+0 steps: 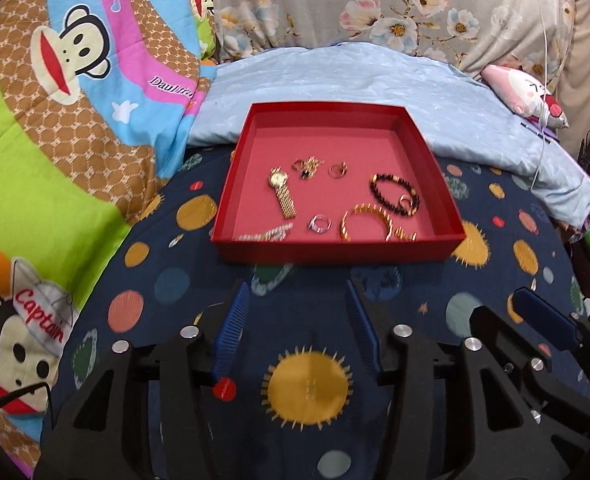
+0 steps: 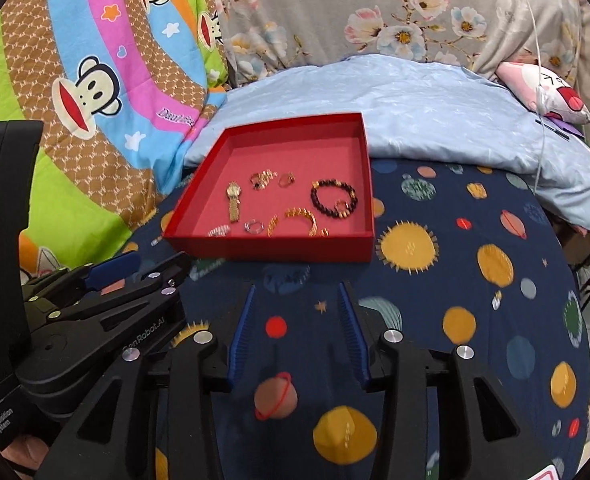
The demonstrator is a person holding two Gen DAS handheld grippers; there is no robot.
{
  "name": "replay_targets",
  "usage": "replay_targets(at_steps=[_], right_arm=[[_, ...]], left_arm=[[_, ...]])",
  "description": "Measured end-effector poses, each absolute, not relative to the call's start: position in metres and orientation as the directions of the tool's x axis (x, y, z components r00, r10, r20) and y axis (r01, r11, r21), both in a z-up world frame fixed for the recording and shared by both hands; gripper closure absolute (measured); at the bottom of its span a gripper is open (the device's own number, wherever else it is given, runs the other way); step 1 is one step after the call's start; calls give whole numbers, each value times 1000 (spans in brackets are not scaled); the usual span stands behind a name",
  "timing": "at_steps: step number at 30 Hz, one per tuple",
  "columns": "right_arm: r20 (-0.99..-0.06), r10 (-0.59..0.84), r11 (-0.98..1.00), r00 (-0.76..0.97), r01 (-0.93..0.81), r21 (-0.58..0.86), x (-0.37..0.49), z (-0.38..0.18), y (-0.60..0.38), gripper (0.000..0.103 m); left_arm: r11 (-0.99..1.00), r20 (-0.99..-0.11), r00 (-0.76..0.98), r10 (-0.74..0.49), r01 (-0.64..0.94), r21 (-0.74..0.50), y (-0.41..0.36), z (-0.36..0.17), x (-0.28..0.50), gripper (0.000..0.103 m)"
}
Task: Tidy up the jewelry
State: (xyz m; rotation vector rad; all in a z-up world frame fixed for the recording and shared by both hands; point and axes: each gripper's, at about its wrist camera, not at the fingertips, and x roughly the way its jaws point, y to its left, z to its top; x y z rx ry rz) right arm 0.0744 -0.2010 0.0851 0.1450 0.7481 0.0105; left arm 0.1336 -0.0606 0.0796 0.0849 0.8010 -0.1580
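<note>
Left wrist view
Left gripper (image 1: pixel 298 292): hovering over the navy planet-print sheet (image 1: pixel 311 384), its blue-padded fingers (image 1: pixel 231 332) standing wide apart with nothing between them.
Right gripper (image 1: pixel 535 312): showing at the lower right edge, one blue finger visible; whether it is open or closed cannot be told from here.
Red tray (image 1: pixel 335 246): sitting on the sheet just beyond the left gripper, its far edge lying against a pale blue quilt (image 1: pixel 335 76).
Jewelry inside: a gold watch (image 1: pixel 283 192) lying left of centre, a tangled gold chain (image 1: pixel 307 166) and a small gold ring (image 1: pixel 337 169) sitting behind it, a dark beaded bracelet (image 1: pixel 395 192) resting to the right, a gold bangle (image 1: pixel 365 224) and a silver ring (image 1: pixel 319 224) lying near the front wall, a silver band (image 1: pixel 265 234) blurring at the front left.
Surroundings: a monkey-print blanket (image 1: pixel 75 80) lying to the left, a floral cover (image 1: pixel 375 8) rising behind.

Right wrist view
Right gripper (image 2: pixel 295 292): hanging above the sheet (image 2: pixel 455 280), blue fingers (image 2: pixel 241 340) spread apart and holding nothing.
Left gripper (image 2: pixel 135 266): reaching in from the left, just beside the tray's near-left corner, fingers parted and empty.
Red tray (image 2: pixel 271 248): lying ahead and slightly left of the right gripper.
Jewelry inside: watch (image 2: pixel 233 198), chain (image 2: pixel 261 179), small ring (image 2: pixel 286 179), beaded bracelet (image 2: pixel 334 199), bangle (image 2: pixel 293 220) and silver ring (image 2: pixel 253 226) all resting on the pink floor, apart from one another.
</note>
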Motion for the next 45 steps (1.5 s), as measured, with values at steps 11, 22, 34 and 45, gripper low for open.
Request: replay_targets(at_steps=[11, 22, 34, 45], right_arm=[[-709, -3, 991, 706, 98, 93, 59, 43, -200, 44], [-658, -99, 988, 747, 152, 23, 98, 40, -201, 36], [-686, -135, 982, 715, 189, 3, 117, 24, -203, 29], [-691, -127, 981, 711, 194, 20, 116, 23, -205, 23]], left_arm=[[992, -727, 686, -45, 120, 51, -52, 37, 112, 33], [997, -673, 740, -8, 60, 55, -51, 36, 149, 24], [999, -699, 714, -37, 21, -31, -43, 16, 171, 20], [1000, -687, 727, 4, -15, -10, -42, 18, 167, 20]])
